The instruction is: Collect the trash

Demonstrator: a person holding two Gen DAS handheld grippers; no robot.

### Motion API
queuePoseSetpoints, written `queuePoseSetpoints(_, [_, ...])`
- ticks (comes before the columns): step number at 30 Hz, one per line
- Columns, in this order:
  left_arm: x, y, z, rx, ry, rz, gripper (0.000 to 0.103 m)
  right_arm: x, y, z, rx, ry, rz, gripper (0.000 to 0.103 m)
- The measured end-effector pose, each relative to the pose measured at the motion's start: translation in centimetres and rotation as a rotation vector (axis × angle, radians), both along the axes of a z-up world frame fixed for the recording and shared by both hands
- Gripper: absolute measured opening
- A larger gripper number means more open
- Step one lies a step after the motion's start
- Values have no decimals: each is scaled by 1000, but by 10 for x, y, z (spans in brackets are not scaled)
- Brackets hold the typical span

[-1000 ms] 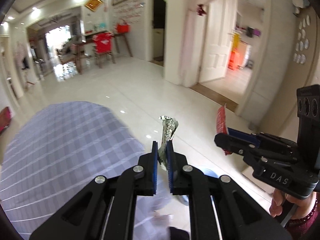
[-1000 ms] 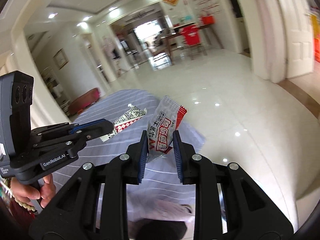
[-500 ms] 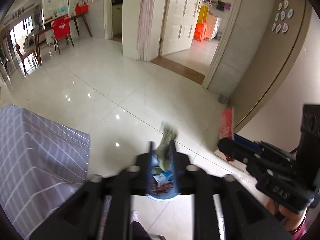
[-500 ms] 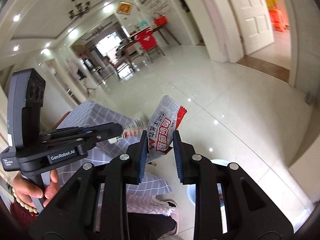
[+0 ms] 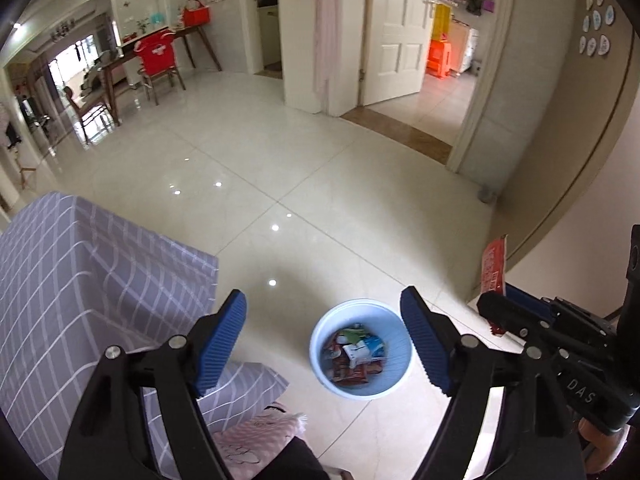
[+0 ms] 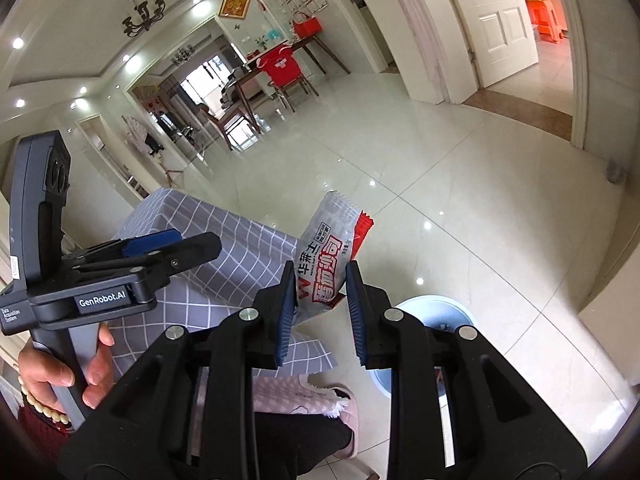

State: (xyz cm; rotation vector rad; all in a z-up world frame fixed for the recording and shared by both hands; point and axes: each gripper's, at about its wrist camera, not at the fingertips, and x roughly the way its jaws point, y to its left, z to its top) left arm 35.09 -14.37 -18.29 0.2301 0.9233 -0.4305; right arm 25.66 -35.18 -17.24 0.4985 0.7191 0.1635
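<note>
My left gripper [image 5: 322,325] is open and empty, held above a pale blue waste bin [image 5: 396,376] on the floor that holds several wrappers [image 5: 354,356]. My right gripper [image 6: 321,300] is shut on a grey and red snack packet [image 6: 328,254], which sticks up between its blue pads. The right gripper shows at the right of the left wrist view [image 5: 496,312] with the packet's red edge [image 5: 494,268] above it. The bin's rim [image 6: 452,308] lies just behind the right gripper's right finger. The left gripper also shows in the right wrist view [image 6: 200,246].
A table under a grey checked cloth [image 5: 60,280] stands to the left of the bin. My pink slipper [image 6: 316,400] is on the floor below. A tan wall [image 5: 560,160] and an open doorway [image 5: 440,92] lie to the right and ahead.
My left gripper swung from over the table to above the bin, opened, and the patterned wrapper it held is gone from its jaws. My right gripper followed toward the bin with its packet still held.
</note>
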Motion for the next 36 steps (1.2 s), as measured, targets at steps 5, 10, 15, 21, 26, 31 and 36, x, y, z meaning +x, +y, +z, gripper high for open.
queuePoseSetpoints(5, [1, 22, 8, -12, -12, 49, 79, 5, 13, 2, -15, -4, 20, 25])
queuePoseSetpoints(10, [3, 39, 15, -14, -33, 80, 80, 14, 19, 0, -33, -1, 16, 27])
queuePoseSetpoints(15, [3, 57, 18, -14, -31, 127, 82, 21, 20, -17, -92, 31, -55, 64])
queuePoseSetpoints(21, [-10, 79, 34, -7, -78, 165, 83, 12, 27, -21, -105, 64, -69, 64])
queuePoseSetpoints(26, [-37, 107, 60, 3, -160, 212, 85, -7, 54, 9, -118, 9, -43, 70])
queuePoseSetpoints(31, [-80, 147, 89, 23, -248, 285, 89, -32, 103, 49, -117, -99, 51, 76])
queuePoseSetpoints(36, [-123, 185, 119, 50, -336, 359, 91, -56, 152, 82, -126, -181, 141, 83])
